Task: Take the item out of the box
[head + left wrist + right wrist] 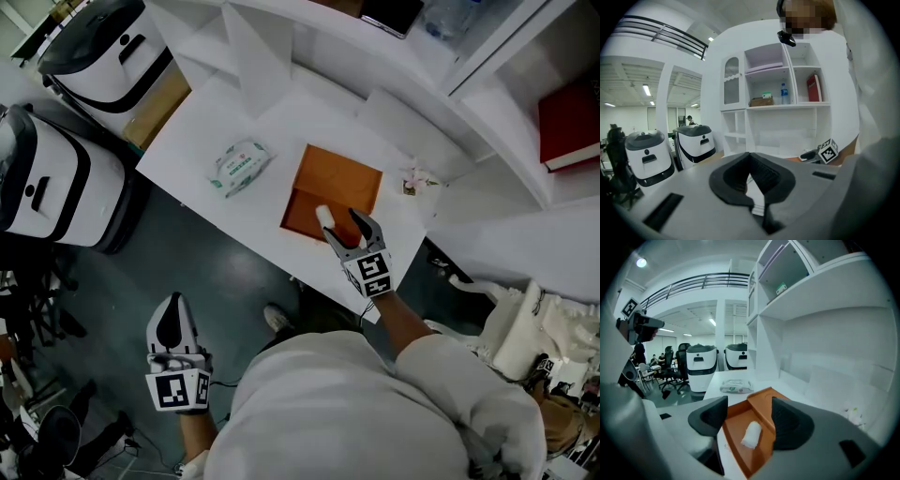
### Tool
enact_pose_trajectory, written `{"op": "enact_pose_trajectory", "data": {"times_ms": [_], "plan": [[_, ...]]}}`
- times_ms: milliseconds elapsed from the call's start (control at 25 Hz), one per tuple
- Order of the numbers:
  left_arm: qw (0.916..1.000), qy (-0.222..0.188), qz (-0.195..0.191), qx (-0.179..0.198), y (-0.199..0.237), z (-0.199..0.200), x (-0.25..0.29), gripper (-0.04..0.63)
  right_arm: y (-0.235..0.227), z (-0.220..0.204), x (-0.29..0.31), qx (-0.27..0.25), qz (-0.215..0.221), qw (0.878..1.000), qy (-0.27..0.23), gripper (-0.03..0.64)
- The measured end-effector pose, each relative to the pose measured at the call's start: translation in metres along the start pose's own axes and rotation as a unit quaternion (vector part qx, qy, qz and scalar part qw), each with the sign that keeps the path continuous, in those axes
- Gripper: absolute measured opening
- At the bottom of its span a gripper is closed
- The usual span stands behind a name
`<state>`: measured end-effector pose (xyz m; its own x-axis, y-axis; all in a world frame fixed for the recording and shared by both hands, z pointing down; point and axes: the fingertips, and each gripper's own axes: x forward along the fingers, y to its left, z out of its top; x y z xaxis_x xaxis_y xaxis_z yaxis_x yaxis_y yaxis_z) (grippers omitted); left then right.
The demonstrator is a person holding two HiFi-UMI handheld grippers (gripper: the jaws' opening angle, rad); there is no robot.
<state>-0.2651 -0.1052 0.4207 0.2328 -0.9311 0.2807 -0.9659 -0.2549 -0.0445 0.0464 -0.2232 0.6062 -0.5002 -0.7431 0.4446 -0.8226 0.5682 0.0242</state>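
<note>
Item: a small white roll (751,433) lies inside the box, in the gap between the right fingers, and touches neither pad.
Box: an orange box (761,401) stands open on the white table (202,122). Its near end is under the right fingers, and the roll is the only thing seen in it.
Right gripper (345,230): its fingers (792,423) stand apart, one on each side of the roll, low over the box.
Left gripper (174,323): its fingers are together with nothing between them. It is held off the table over the dark floor, well apart from the box.
Wipes pack (238,166): it lies flat on the table beyond the right gripper's left finger, near the box but apart from it.
Small pale object (413,176): it sits on the table just past the box's far right corner and is too small to identify.
Shelves (487,66): a white shelf unit rises beyond the right fingertips, with a red book (567,122) in one compartment.
Machines (94,52): two white units with black trim stand on the floor past the table's far end.
</note>
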Motion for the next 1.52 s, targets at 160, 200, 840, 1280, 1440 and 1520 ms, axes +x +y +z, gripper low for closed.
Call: {"op": "enact_pose_trajectory", "data": {"times_ms": [160, 200, 840, 1280, 1440, 1520], "plan": [[1.0000, 0.007, 0.007, 0.000, 0.003, -0.002, 0.003, 0.005, -0.004, -0.026, 0.022, 0.009, 0.000, 0.999, 0.033, 0.303], [0.9999, 0.009, 0.009, -0.001, 0.004, -0.002, 0.004, 0.005, -0.004, -0.032, 0.026, 0.010, 0.001, 0.999, 0.041, 0.302], [0.9993, 0.027, 0.025, -0.010, 0.019, -0.008, 0.013, 0.005, -0.004, -0.099, 0.078, 0.037, 0.010, 0.986, 0.163, 0.282], [0.9983, 0.038, 0.038, -0.022, 0.027, -0.020, 0.007, 0.005, -0.007, -0.127, 0.101, 0.058, 0.000, 0.974, 0.218, 0.275], [0.9980, 0.041, 0.041, -0.024, 0.029, -0.022, 0.006, 0.005, -0.009, -0.136, 0.107, 0.061, -0.002, 0.970, 0.235, 0.269], [0.9979, 0.043, 0.043, -0.024, 0.030, -0.023, 0.006, 0.005, -0.008, -0.138, 0.107, 0.065, 0.000, 0.966, 0.251, 0.264]]}}
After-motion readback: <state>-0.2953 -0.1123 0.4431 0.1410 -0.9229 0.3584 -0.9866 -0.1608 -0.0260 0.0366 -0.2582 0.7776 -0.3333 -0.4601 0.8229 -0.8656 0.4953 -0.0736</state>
